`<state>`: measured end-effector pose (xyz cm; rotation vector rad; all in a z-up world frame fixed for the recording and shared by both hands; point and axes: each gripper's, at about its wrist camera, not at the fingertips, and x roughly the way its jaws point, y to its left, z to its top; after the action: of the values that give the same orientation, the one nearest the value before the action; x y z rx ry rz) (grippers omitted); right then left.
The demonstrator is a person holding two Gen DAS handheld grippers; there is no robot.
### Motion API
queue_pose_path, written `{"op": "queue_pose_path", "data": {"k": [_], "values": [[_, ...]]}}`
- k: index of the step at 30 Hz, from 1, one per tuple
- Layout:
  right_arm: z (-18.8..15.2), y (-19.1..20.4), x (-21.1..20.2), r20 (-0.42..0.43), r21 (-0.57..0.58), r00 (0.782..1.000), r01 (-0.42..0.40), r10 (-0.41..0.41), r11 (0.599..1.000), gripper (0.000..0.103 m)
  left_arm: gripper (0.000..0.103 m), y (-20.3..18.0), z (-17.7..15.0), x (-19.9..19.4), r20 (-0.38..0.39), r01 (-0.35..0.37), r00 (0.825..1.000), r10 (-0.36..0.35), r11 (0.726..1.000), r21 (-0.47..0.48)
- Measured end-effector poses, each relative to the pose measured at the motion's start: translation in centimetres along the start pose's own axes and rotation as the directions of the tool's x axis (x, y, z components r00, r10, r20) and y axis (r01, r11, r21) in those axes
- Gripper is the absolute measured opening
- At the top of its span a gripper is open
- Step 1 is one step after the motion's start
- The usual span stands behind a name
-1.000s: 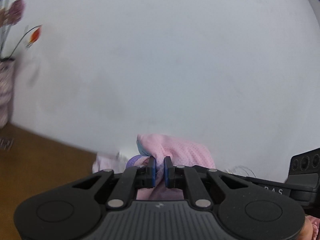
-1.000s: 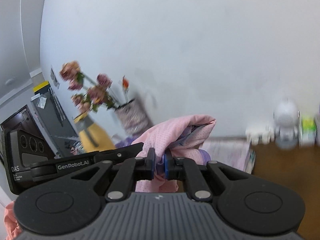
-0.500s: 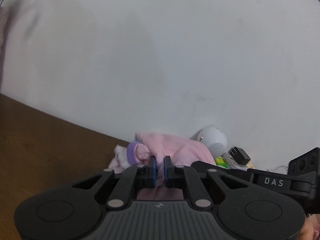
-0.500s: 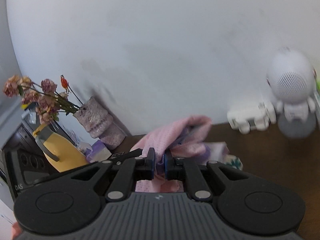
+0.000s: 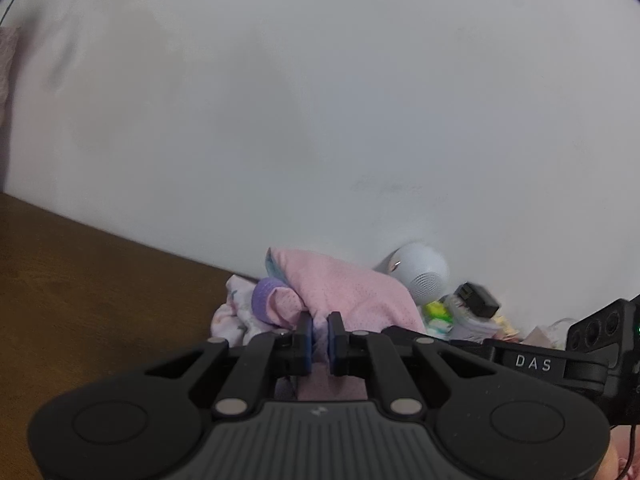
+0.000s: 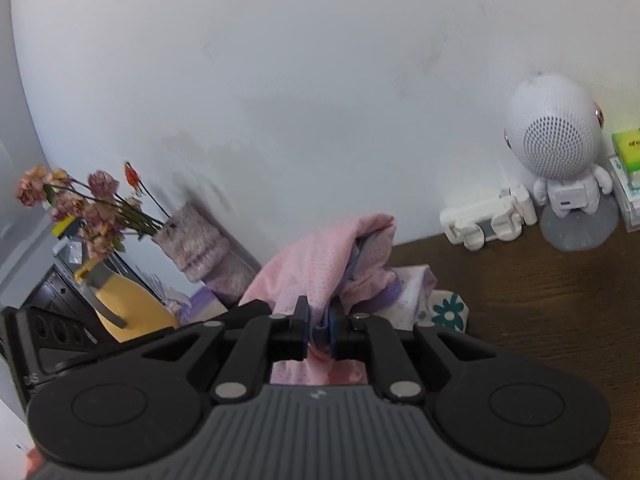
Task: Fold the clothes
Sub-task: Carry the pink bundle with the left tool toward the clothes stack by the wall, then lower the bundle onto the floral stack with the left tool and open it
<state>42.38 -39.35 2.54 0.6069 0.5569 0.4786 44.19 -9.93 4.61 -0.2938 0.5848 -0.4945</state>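
A pink mesh garment with purple cuffs (image 5: 348, 288) bunches up just ahead of both grippers. My left gripper (image 5: 319, 336) is shut on a pink fold of it low in the left wrist view. In the right wrist view the same pink garment (image 6: 316, 264) rises between the fingers, and my right gripper (image 6: 319, 328) is shut on its edge. Behind it lies a stack of folded clothes (image 6: 420, 296), white with a teal flower, on the brown table (image 6: 552, 304). The other gripper's black body (image 5: 592, 352) shows at the right of the left wrist view.
A white robot-shaped speaker (image 6: 560, 160) and a white charger (image 6: 484, 220) stand at the wall on the right. A knitted vase of dried flowers (image 6: 196, 244) and a yellow jug (image 6: 128, 308) stand at the left. Small boxes (image 5: 472, 304) crowd the wall.
Both grippers came down and closer to the table with the pink garment still gripped. The speaker and charger loom larger in the right view; the vase slid out of the left view.
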Motion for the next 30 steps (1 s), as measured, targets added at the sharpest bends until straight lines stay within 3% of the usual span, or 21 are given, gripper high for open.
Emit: {"op": "queue_pose_path", "data": {"k": [2, 5, 6, 8, 12, 13, 14, 16, 22, 27, 30], "values": [[-0.3, -0.1, 0.4, -0.014, 0.001, 1.000, 0.008, -0.008, 1.000, 0.011, 0.011, 0.6, -0.2, 0.1, 0.005, -0.002, 1.000, 0.002, 1.000, -0.020], [-0.4, -0.1, -0.2, 0.012, 0.012, 1.000, -0.010, 0.010, 1.000, 0.025, 0.020, 1.2, -0.2, -0.7, 0.044, -0.003, 0.999, 0.005, 0.999, -0.037], [-0.3, 0.0, -0.7, 0.029, 0.013, 1.000, -0.013, 0.012, 1.000, 0.034, 0.021, 1.1, -0.1, -0.8, 0.067, -0.011, 0.998, 0.013, 0.999, -0.031], [0.1, 0.5, -1.9, 0.081, -0.006, 0.997, 0.002, -0.001, 1.000, 0.038, 0.021, 0.9, 0.3, -1.6, 0.130, -0.021, 0.991, 0.021, 1.000, 0.000], [1.0, 2.5, -3.2, 0.197, -0.082, 0.979, 0.072, -0.055, 0.994, 0.036, 0.020, -0.3, 1.3, -1.7, 0.185, -0.026, 0.983, 0.011, 0.996, 0.080], [1.3, 3.2, -2.8, 0.208, -0.107, 0.976, 0.091, -0.068, 0.990, 0.030, 0.015, -0.8, 1.4, -1.1, 0.175, -0.028, 0.985, 0.010, 0.994, 0.102], [1.5, 4.0, -2.1, 0.207, -0.131, 0.975, 0.113, -0.084, 0.985, 0.025, 0.008, -1.1, 1.5, -0.6, 0.160, -0.030, 0.987, 0.010, 0.992, 0.121], [1.8, 5.0, -0.4, 0.186, -0.168, 0.974, 0.162, -0.130, 0.972, 0.016, 0.007, -1.7, 1.2, 0.5, 0.125, -0.049, 0.992, 0.031, 0.989, 0.142], [1.3, 4.9, 3.4, 0.112, -0.186, 0.965, 0.255, -0.238, 0.949, 0.015, 0.007, -1.3, -0.6, 3.0, 0.043, -0.108, 0.994, 0.102, 0.982, 0.157], [0.7, 4.8, 4.1, 0.069, -0.216, 0.962, 0.272, -0.263, 0.938, 0.015, 0.008, -1.1, -0.5, 3.1, 0.035, -0.115, 0.993, 0.111, 0.980, 0.164], [1.2, 5.8, 2.9, 0.072, -0.240, 0.968, 0.252, -0.242, 0.937, 0.016, 0.015, -1.0, -0.1, 0.9, 0.054, -0.116, 0.993, 0.108, 0.978, 0.173]]}}
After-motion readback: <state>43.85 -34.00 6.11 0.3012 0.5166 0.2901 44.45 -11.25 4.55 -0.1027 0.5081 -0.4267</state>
